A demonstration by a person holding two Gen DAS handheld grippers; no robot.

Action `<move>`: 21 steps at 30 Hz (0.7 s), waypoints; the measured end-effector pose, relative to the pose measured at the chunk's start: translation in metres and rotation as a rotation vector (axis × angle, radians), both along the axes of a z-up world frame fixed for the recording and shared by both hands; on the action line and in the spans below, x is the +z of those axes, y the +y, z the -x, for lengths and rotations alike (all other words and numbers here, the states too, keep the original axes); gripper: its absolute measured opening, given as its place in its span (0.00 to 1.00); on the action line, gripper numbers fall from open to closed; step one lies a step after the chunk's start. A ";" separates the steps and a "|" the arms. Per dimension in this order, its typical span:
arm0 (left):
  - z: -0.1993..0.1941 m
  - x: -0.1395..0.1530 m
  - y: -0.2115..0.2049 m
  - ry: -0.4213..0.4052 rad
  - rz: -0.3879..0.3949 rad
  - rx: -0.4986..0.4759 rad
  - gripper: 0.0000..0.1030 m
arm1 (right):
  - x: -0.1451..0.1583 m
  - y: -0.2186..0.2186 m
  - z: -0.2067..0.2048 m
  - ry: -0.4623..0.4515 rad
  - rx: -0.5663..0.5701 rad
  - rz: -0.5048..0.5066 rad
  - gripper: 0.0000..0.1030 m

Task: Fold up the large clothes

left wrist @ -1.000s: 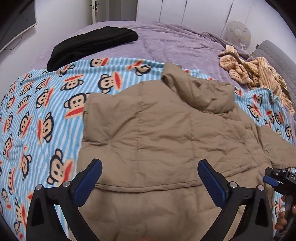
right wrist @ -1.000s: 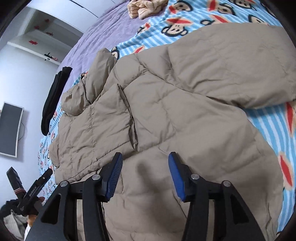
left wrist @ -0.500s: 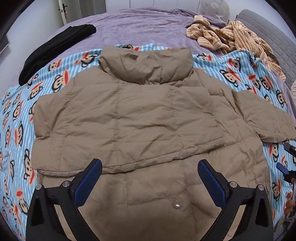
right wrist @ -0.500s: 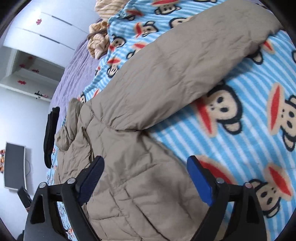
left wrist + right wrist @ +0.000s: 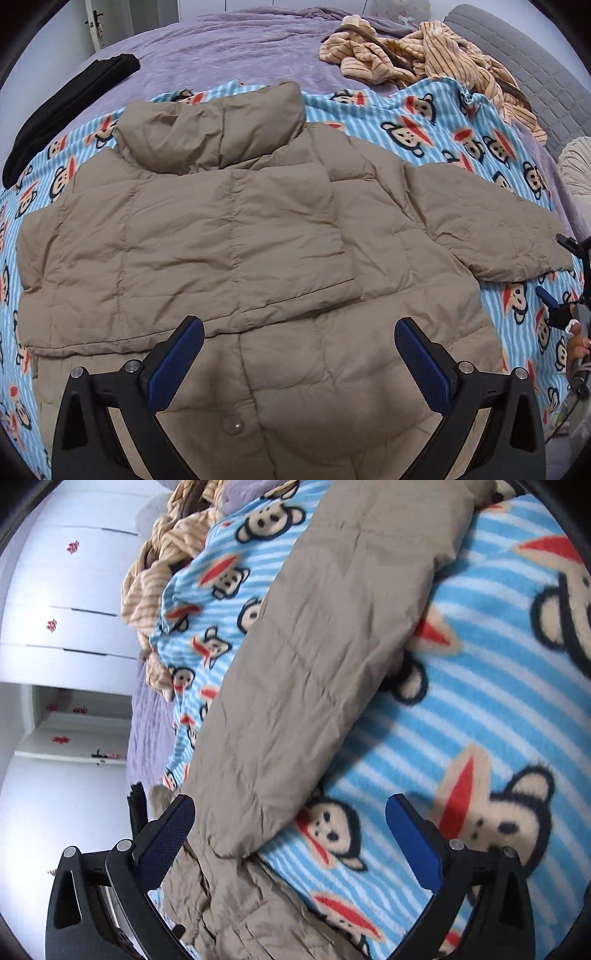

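A tan puffer jacket [image 5: 236, 229] lies flat on the blue striped monkey blanket [image 5: 424, 122], collar toward the far side. One sleeve is folded across its chest; the other sleeve [image 5: 491, 229] stretches out to the right. My left gripper [image 5: 299, 354] hovers open above the hem, near a snap button, with nothing pinched. My right gripper [image 5: 557, 271] shows at the right edge beside that sleeve's end. In the right wrist view its jaws are opening wide. The right gripper [image 5: 290, 834] hangs over the sleeve [image 5: 314, 664] and blanket [image 5: 480, 720], gripping nothing.
A black garment [image 5: 70, 107] lies at the far left on the purple bedspread [image 5: 221, 48]. A heap of beige striped clothes [image 5: 424, 62] sits at the far right by the grey headboard [image 5: 517, 55]. White wardrobe doors [image 5: 74, 590] stand beyond. A hand [image 5: 578, 343] holds the right gripper.
My left gripper slid right from the jacket's left side to its middle hem. My right gripper's jaws spread wide while it rolled and moved off the jacket's body out along the sleeve.
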State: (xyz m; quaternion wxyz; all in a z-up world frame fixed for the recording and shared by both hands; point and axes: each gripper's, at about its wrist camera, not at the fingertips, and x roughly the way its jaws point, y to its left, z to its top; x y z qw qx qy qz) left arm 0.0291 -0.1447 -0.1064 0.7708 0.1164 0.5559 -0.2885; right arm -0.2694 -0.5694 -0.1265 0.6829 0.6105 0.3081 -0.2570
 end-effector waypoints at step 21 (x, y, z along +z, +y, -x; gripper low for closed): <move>-0.052 0.001 0.024 -0.039 0.000 0.085 1.00 | 0.007 -0.053 -0.068 -0.482 -0.109 -0.194 0.10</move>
